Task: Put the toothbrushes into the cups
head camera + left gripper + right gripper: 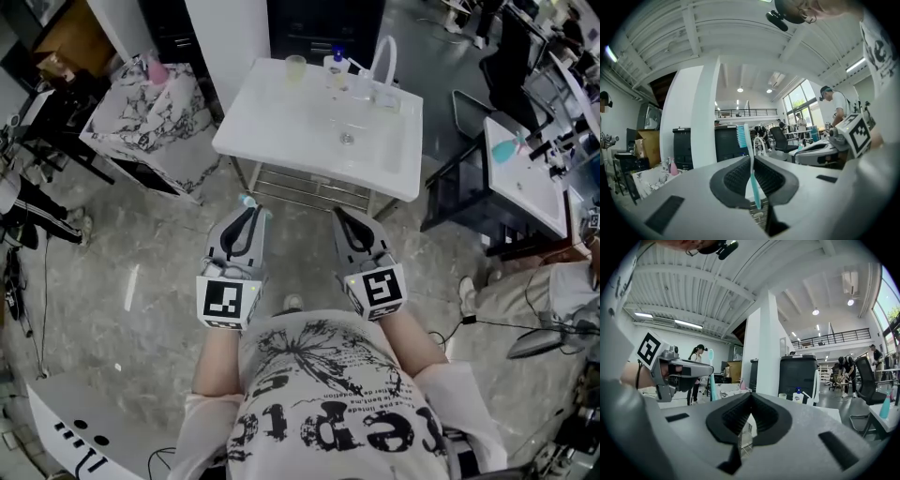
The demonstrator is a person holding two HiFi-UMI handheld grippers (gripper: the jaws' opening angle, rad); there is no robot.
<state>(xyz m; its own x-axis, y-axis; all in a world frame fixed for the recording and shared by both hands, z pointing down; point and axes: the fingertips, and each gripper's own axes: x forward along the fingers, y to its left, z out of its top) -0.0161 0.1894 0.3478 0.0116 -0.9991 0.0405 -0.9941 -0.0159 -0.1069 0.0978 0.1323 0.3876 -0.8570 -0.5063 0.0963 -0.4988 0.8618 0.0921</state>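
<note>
A teal toothbrush (pixel 752 178) is pinched upright between the pressed-together jaws of the left gripper (pixel 250 210). Its bristled head is carried well above the pads. The right gripper (pixel 343 214) is pressed together on nothing. Both are held near the front edge of the white sink top (pixel 281 122), and the cup (pixel 295 66) is set at its far edge.

The handle is gripped on a narrow line only, so it could be swung or slid out of true on the way over. A tilted handle could be caught on the cup's rim, and the light cup could be tipped or pushed off the far edge.

One toothbrush and two grippers are counted. One cup is plainly seen; a clear item beside the bottle (pixel 337 66) cannot be settled.
</note>
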